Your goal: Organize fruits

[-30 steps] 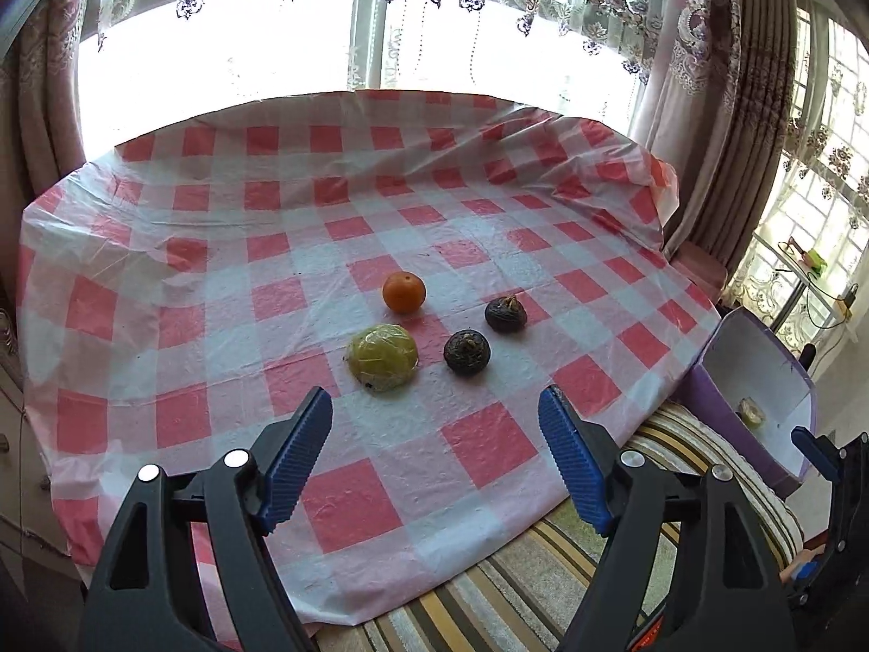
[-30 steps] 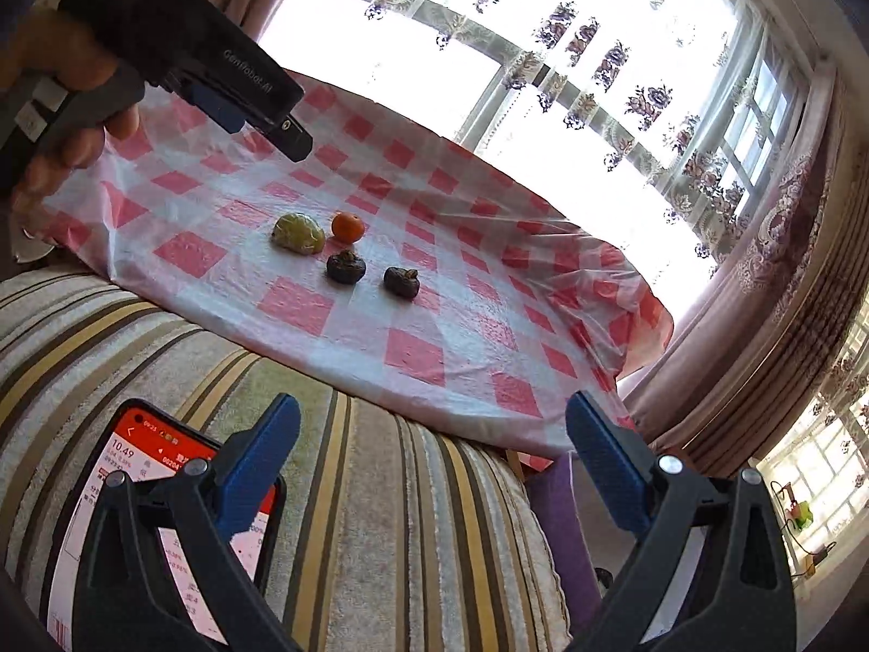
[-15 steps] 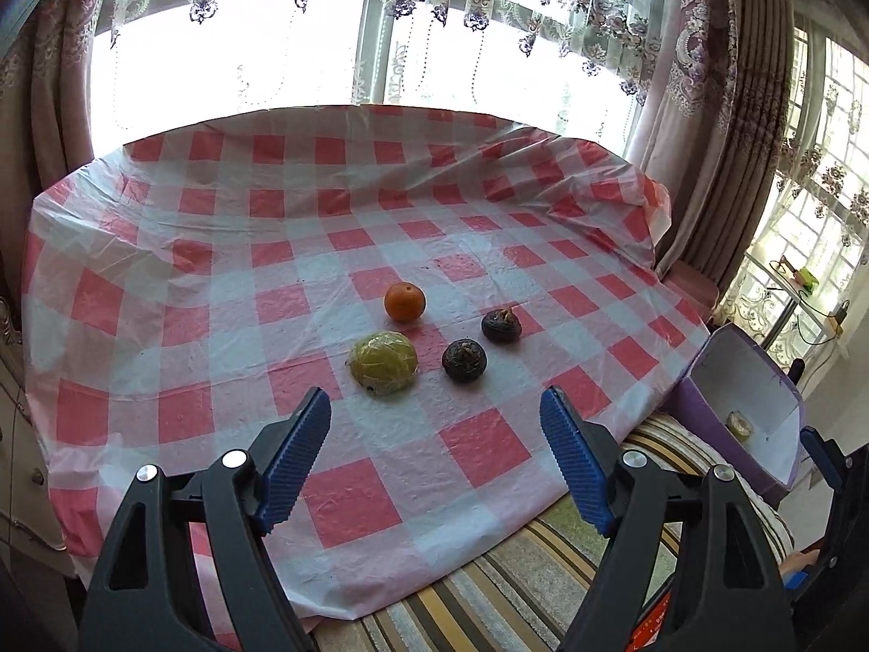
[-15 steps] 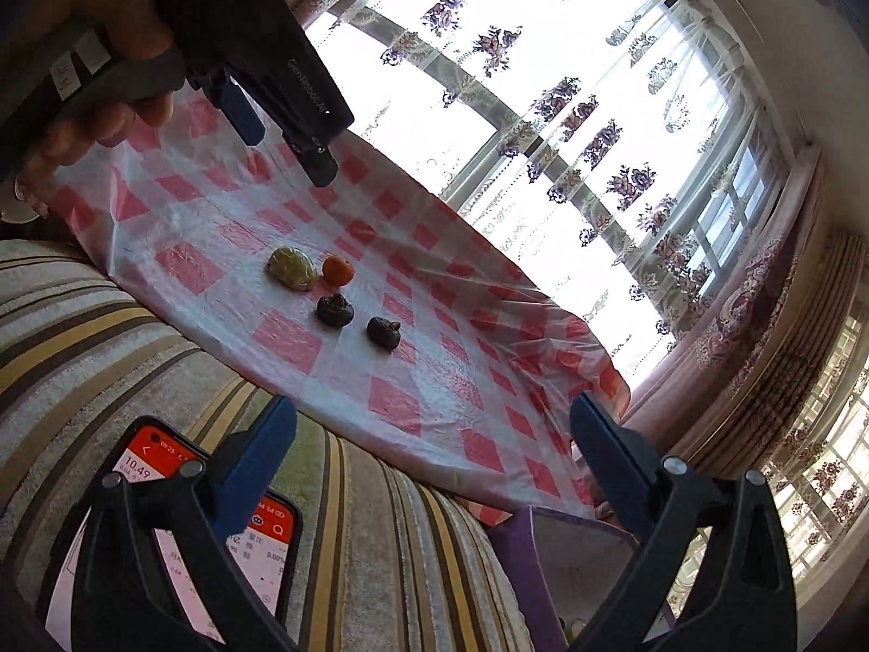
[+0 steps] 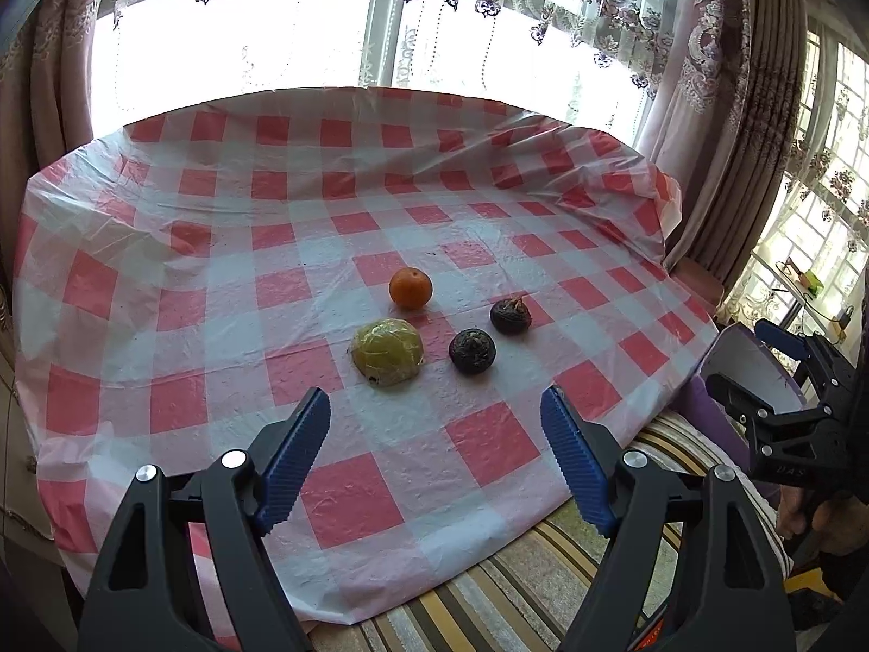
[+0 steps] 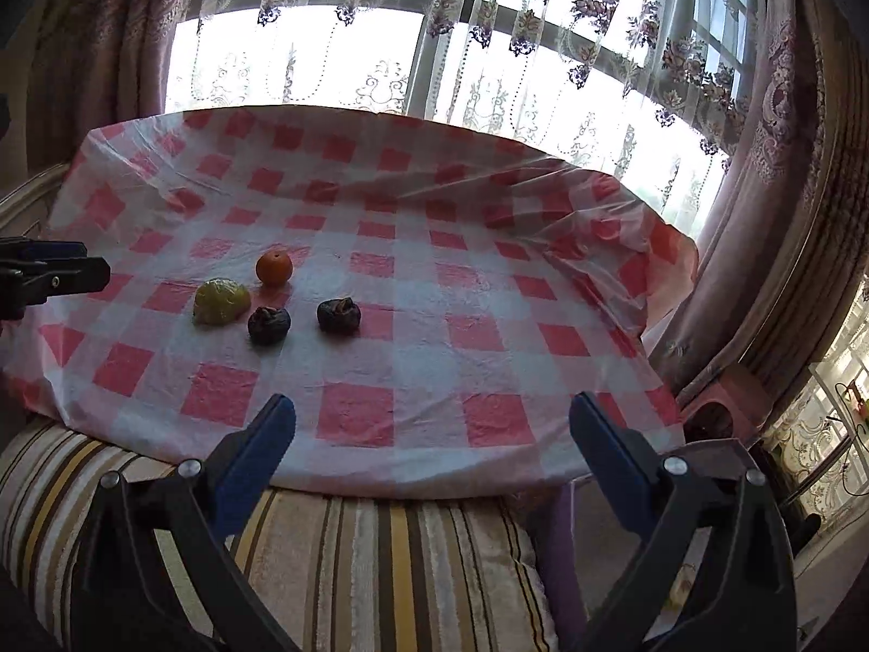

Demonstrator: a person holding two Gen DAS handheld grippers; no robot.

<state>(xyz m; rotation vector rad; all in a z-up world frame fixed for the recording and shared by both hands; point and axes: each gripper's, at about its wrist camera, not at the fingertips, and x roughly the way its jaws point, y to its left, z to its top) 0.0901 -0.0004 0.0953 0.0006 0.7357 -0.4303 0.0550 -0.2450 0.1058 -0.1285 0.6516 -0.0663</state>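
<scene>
Several fruits lie on the red-and-white checked tablecloth (image 5: 217, 282): an orange (image 5: 410, 288), a yellow-green wrapped fruit (image 5: 388, 352) and two dark wrinkled fruits (image 5: 472, 351) (image 5: 510, 315). My left gripper (image 5: 434, 434) is open and empty, short of the yellow-green fruit. My right gripper (image 6: 432, 434) is open and empty over the table's front edge. In the right wrist view I see the orange (image 6: 274, 267), the yellow-green fruit (image 6: 221, 301) and the two dark fruits (image 6: 269, 325) (image 6: 339, 315) to the left. The right gripper also shows at the right of the left wrist view (image 5: 760, 375).
A purple box (image 5: 749, 364) with a white inside stands off the table's right edge. A striped cushion (image 6: 391, 559) lies in front of the table. Curtains (image 5: 706, 81) and windows surround the back. The left gripper's tip (image 6: 54, 271) shows at the left edge.
The right gripper has swung up and left, from over the cushion and a phone to face the table. The left gripper has moved slightly closer to the fruits.
</scene>
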